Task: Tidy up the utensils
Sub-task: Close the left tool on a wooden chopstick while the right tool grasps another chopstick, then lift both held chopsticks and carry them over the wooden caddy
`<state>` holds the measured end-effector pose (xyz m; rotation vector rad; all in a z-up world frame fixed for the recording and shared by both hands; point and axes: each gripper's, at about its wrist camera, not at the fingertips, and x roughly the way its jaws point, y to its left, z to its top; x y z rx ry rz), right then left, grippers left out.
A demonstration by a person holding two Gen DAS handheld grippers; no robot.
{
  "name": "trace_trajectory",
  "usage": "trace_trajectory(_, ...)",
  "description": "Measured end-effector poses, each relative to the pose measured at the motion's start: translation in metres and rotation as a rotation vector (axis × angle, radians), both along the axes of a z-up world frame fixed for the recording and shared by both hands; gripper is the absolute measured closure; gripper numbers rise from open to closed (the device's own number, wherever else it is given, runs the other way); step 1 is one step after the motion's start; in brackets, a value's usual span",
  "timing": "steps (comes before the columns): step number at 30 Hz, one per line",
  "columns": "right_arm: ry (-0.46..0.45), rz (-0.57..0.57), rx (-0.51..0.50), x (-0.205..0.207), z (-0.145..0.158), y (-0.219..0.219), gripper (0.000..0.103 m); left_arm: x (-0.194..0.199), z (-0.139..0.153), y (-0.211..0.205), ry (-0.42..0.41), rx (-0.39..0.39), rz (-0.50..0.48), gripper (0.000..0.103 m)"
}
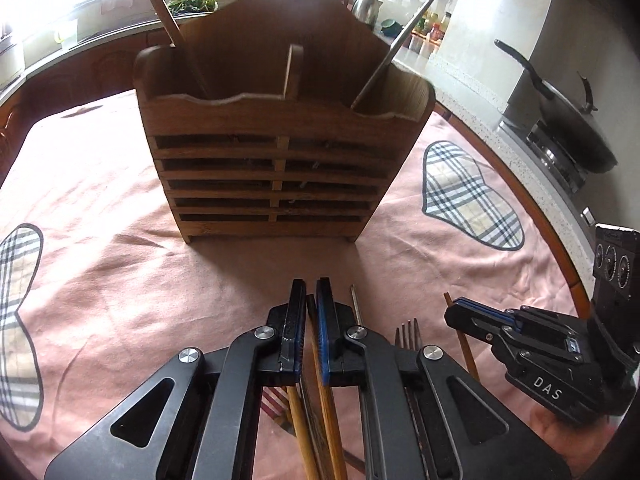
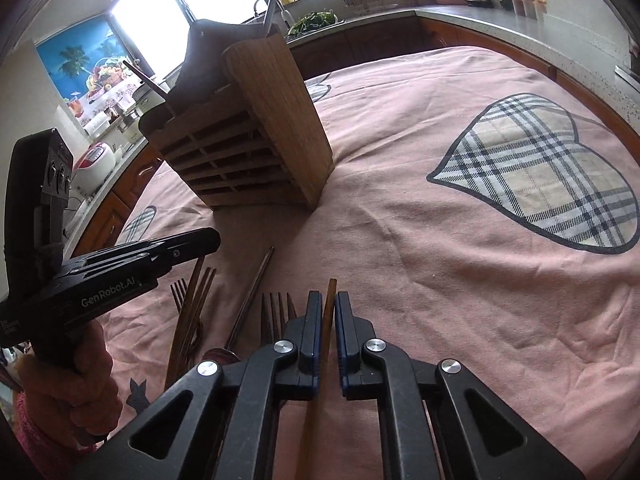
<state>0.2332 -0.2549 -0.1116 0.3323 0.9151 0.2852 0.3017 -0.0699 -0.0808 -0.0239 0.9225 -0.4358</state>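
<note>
A slatted wooden utensil holder (image 1: 272, 140) (image 2: 248, 140) stands on the pink cloth, with a wooden handle (image 1: 164, 12) in its left compartment and a metal utensil (image 1: 400, 40) in its right. My left gripper (image 1: 311, 289) is shut on a brown wooden utensil handle (image 1: 311, 320) just in front of the holder. My right gripper (image 2: 329, 300) is shut on a thin wooden chopstick (image 2: 330, 292), low over the cloth. Each gripper shows in the other's view: the right one (image 1: 456, 312) and the left one (image 2: 212, 240). Loose forks (image 2: 276, 312) (image 1: 408, 334) and dark chopsticks (image 2: 256, 292) lie between them.
The pink cloth (image 2: 420, 260) with plaid heart patches covers the round table. A wok (image 1: 572, 120) sits on a stove to the right, and a kettle (image 1: 366, 6) and jars stand on the counter behind. A gloved hand (image 2: 80, 376) holds the left gripper.
</note>
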Motion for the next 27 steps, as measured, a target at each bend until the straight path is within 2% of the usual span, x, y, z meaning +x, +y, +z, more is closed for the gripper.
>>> trace_trajectory(13,-0.130,-0.022,0.050,-0.030,0.049,-0.005,0.098,-0.059,0.062,0.042,-0.128,-0.131,0.078,0.099)
trace_trajectory(27,-0.238,-0.004,0.049,-0.061,0.092,0.004,0.098,-0.117,0.097,0.081,-0.225,-0.183,0.142,0.099)
